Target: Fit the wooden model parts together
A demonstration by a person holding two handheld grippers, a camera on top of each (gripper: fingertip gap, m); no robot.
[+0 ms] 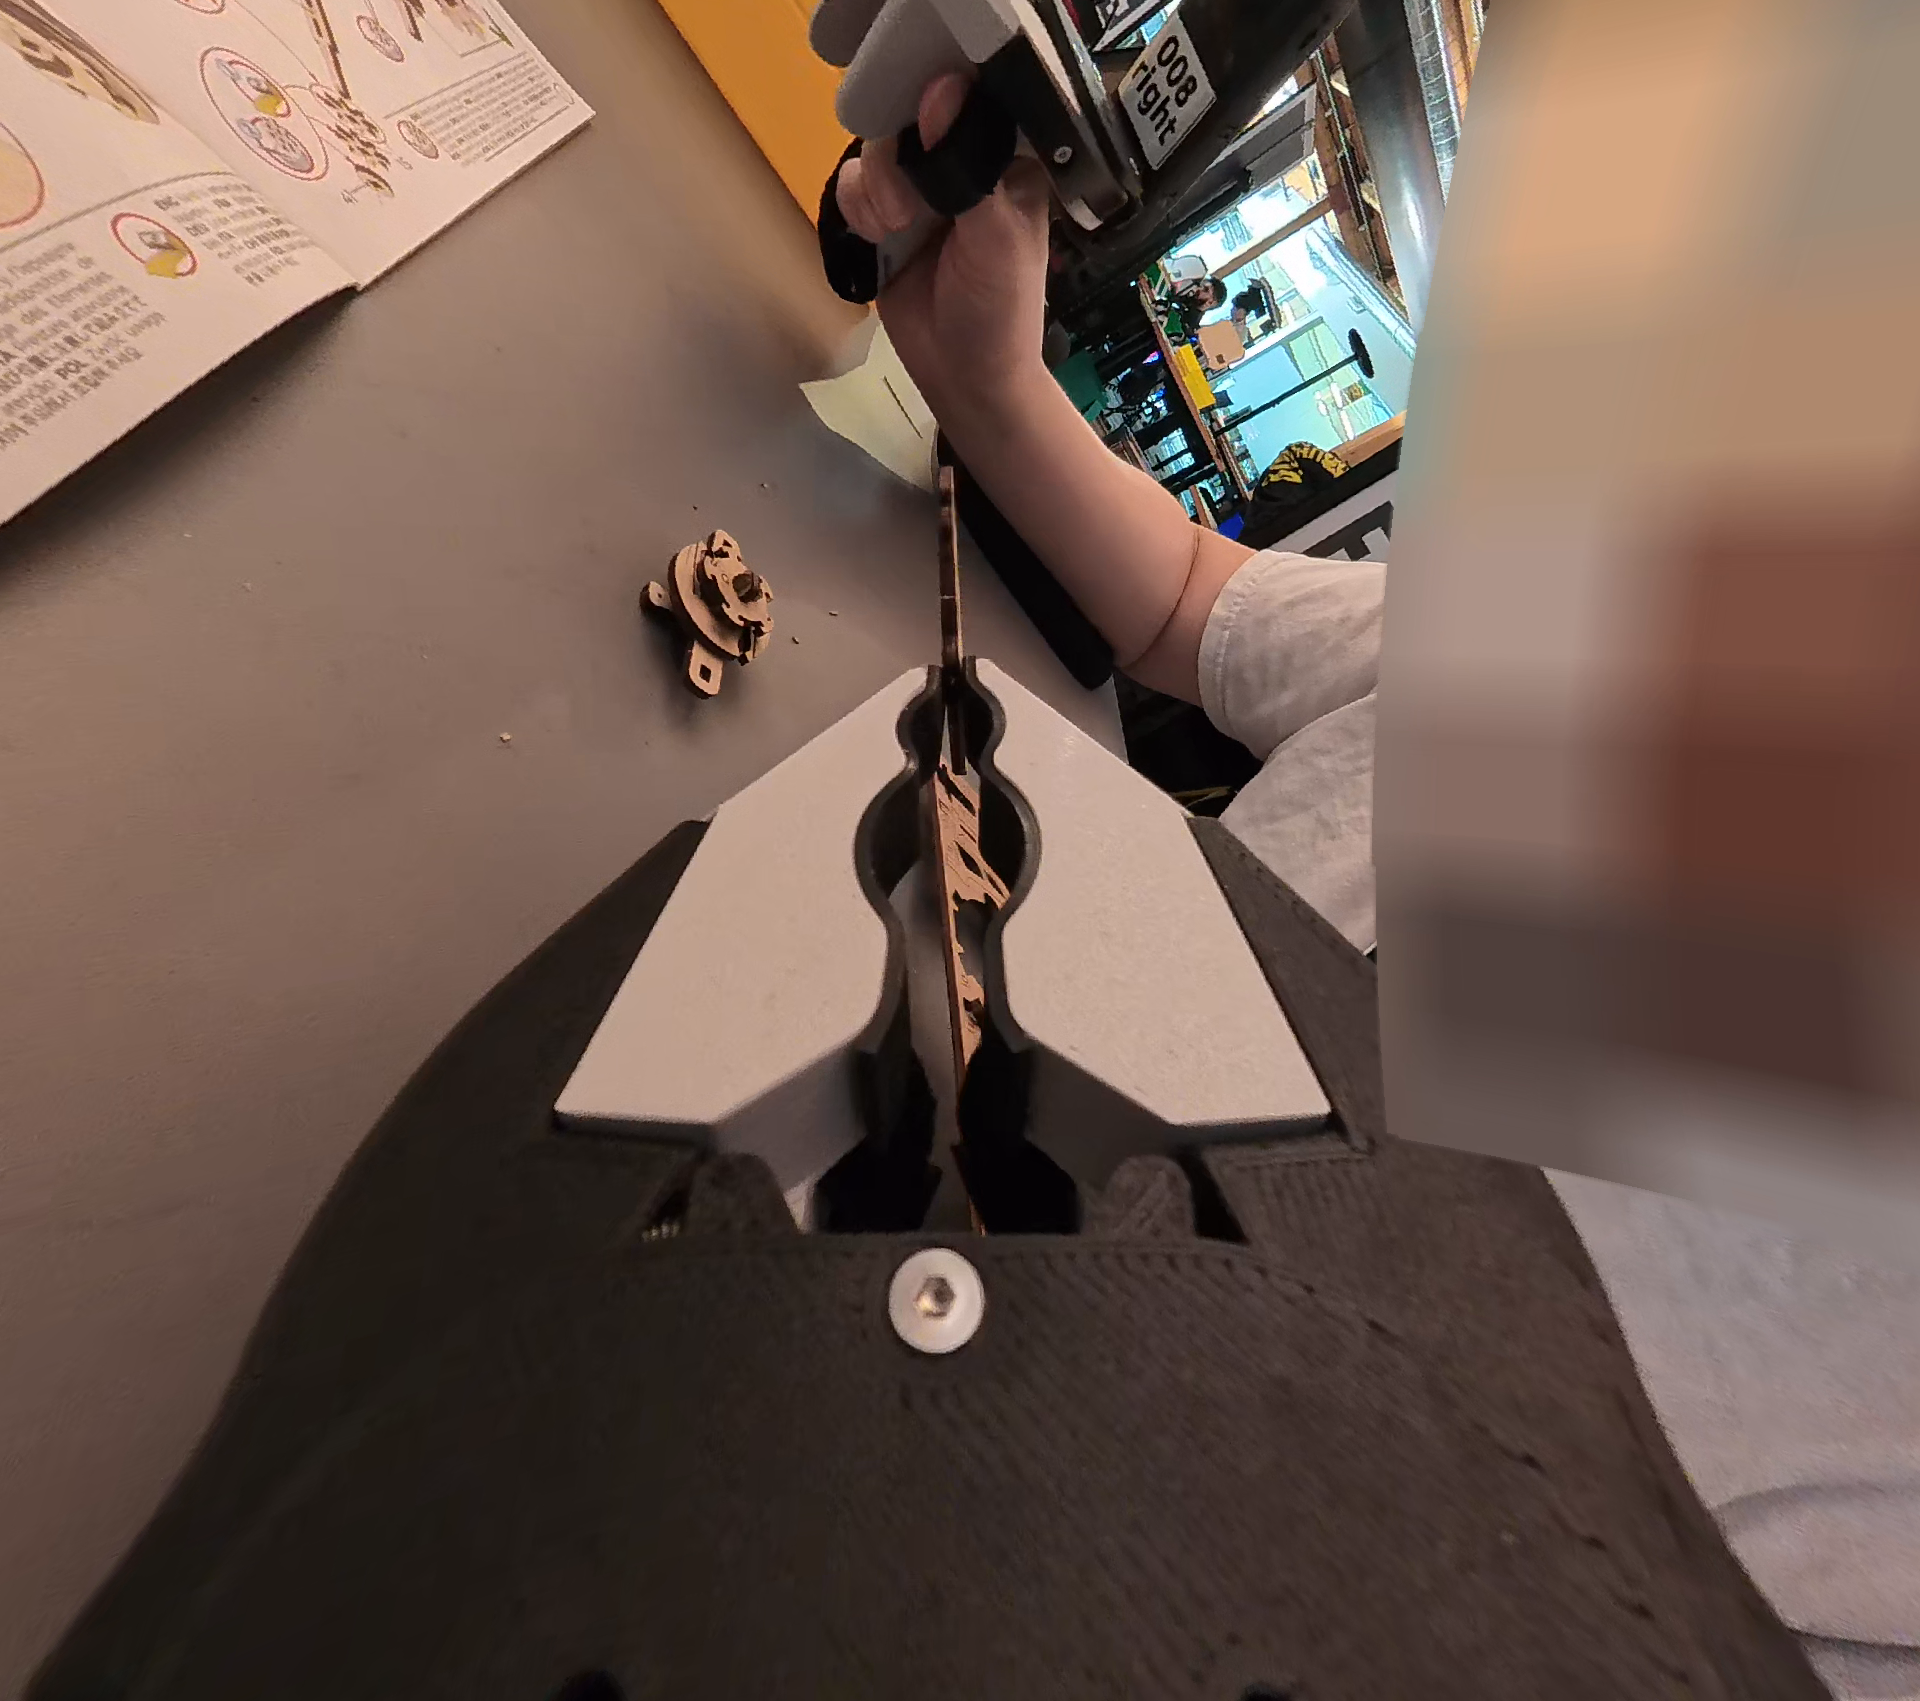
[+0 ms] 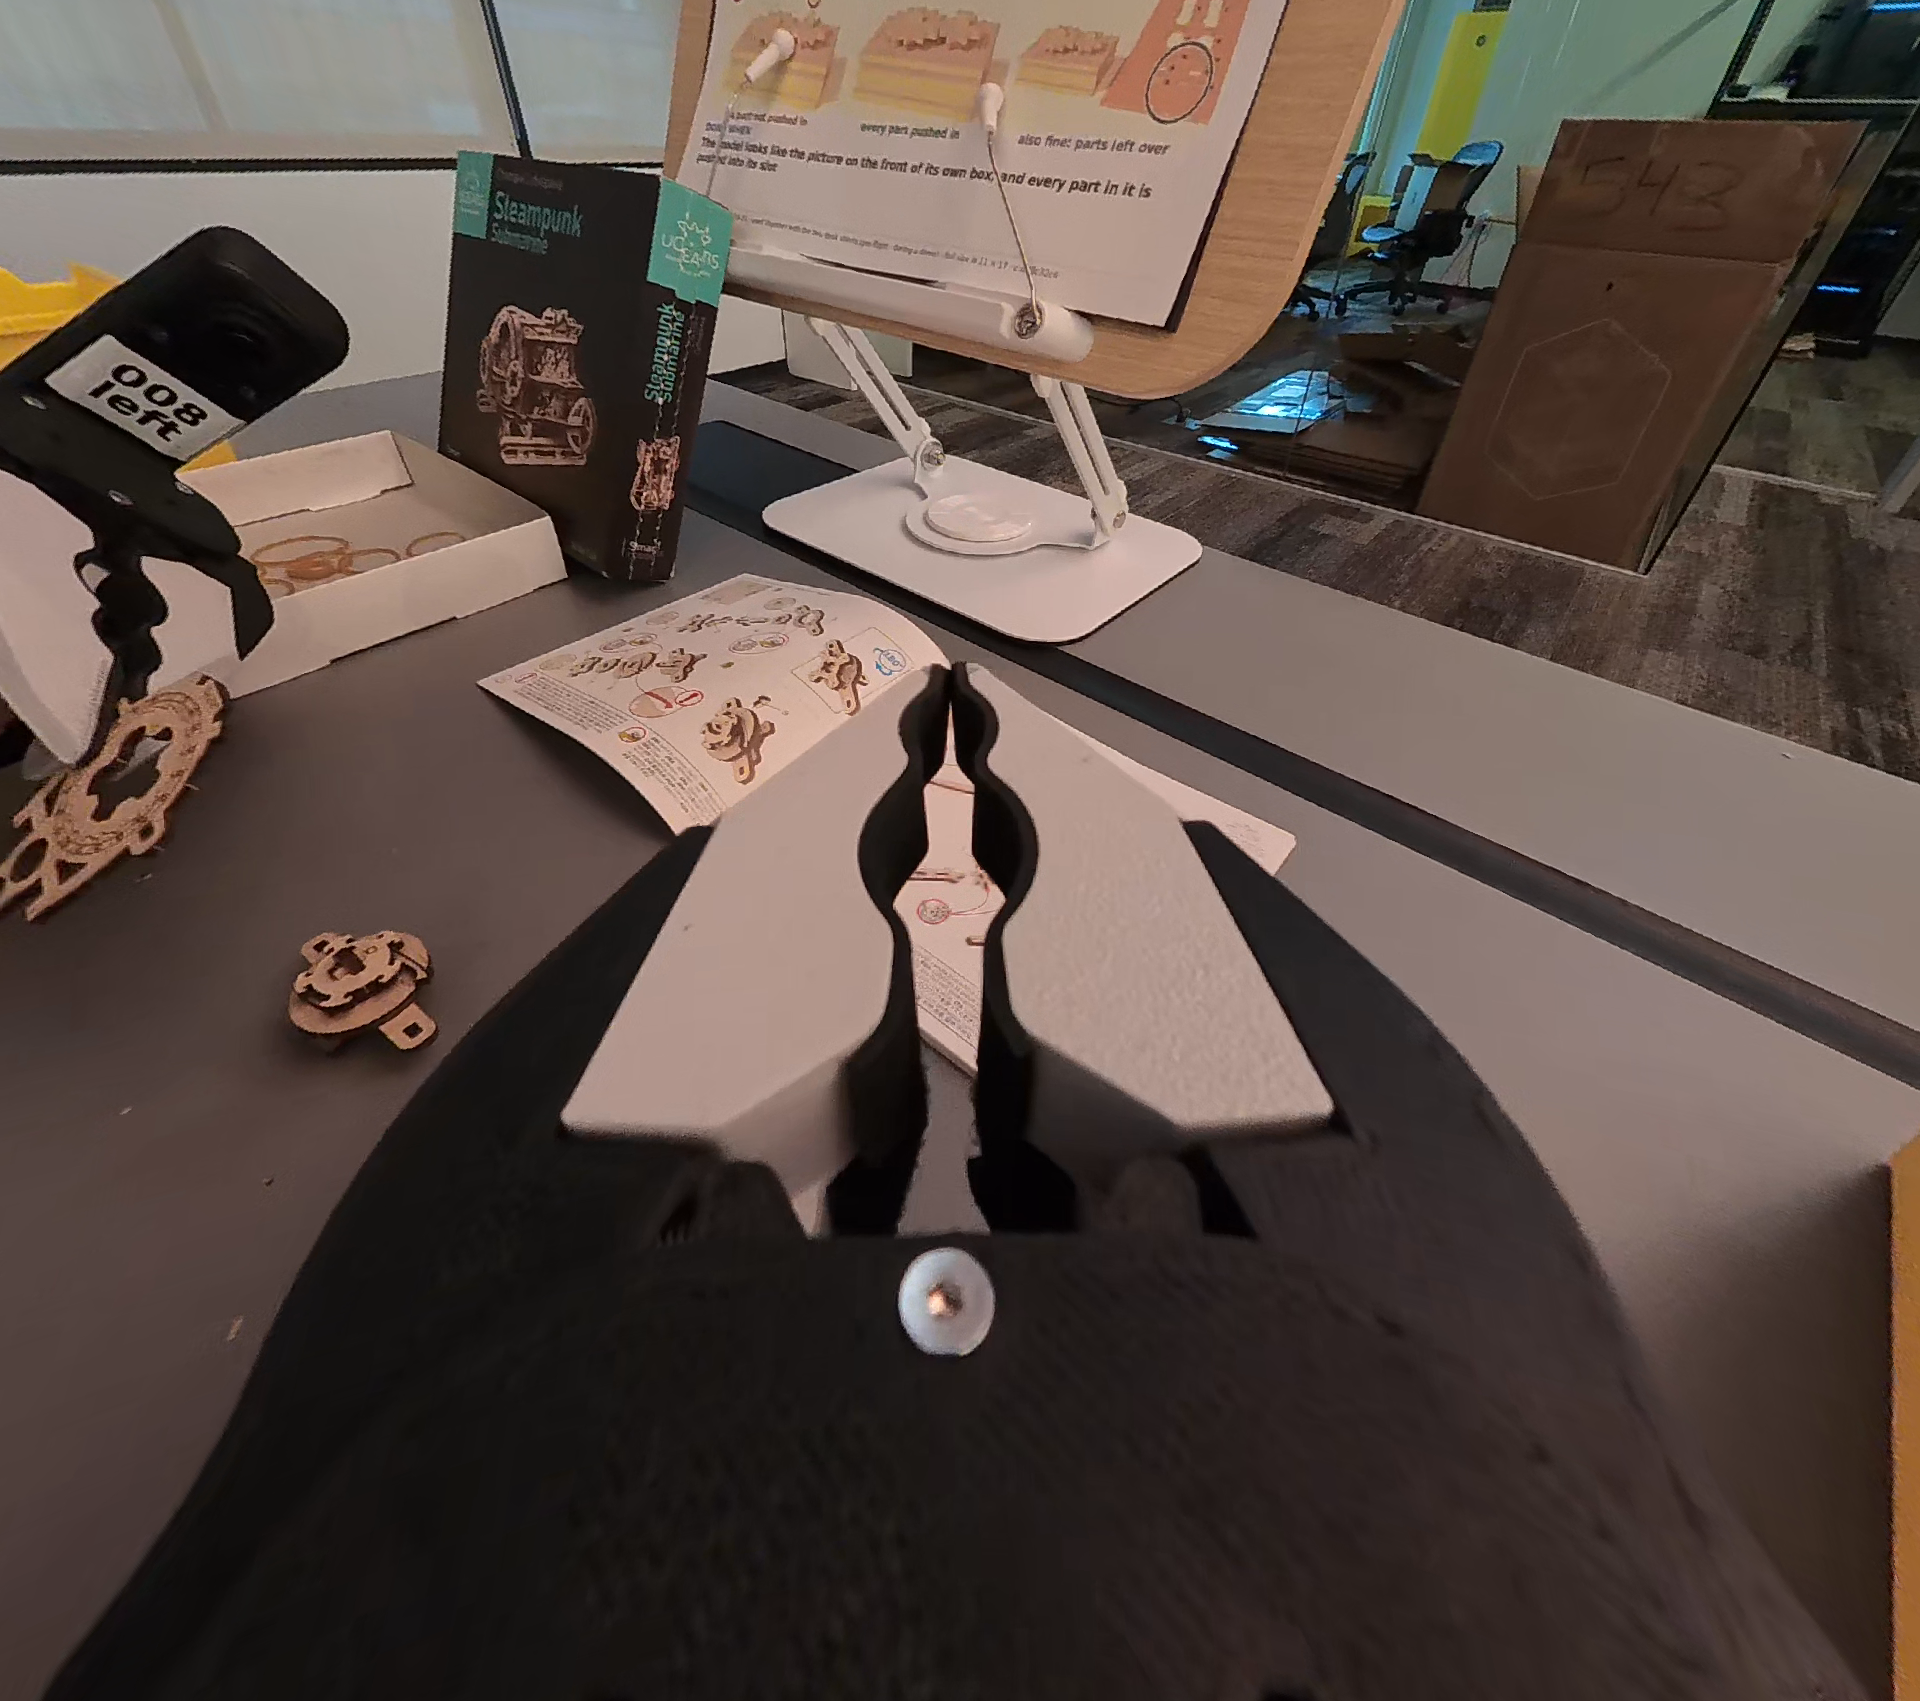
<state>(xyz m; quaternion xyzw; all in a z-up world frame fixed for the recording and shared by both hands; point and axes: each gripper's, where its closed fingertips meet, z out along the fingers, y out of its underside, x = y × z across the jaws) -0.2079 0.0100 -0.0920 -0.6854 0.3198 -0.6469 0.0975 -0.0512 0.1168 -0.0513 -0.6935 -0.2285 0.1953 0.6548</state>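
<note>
On the table (image 2: 312, 1236) we find the small wooden subassembly (image 2: 358, 986) lying left of the open instruction booklet (image 2: 727, 695). Behind the booklet stands the kit box (image 2: 571, 363), the open tray (image 2: 416, 529) with rubber bands (image 2: 332, 555) in it to its left, the document stand (image 2: 987, 550) to its right.
</note>
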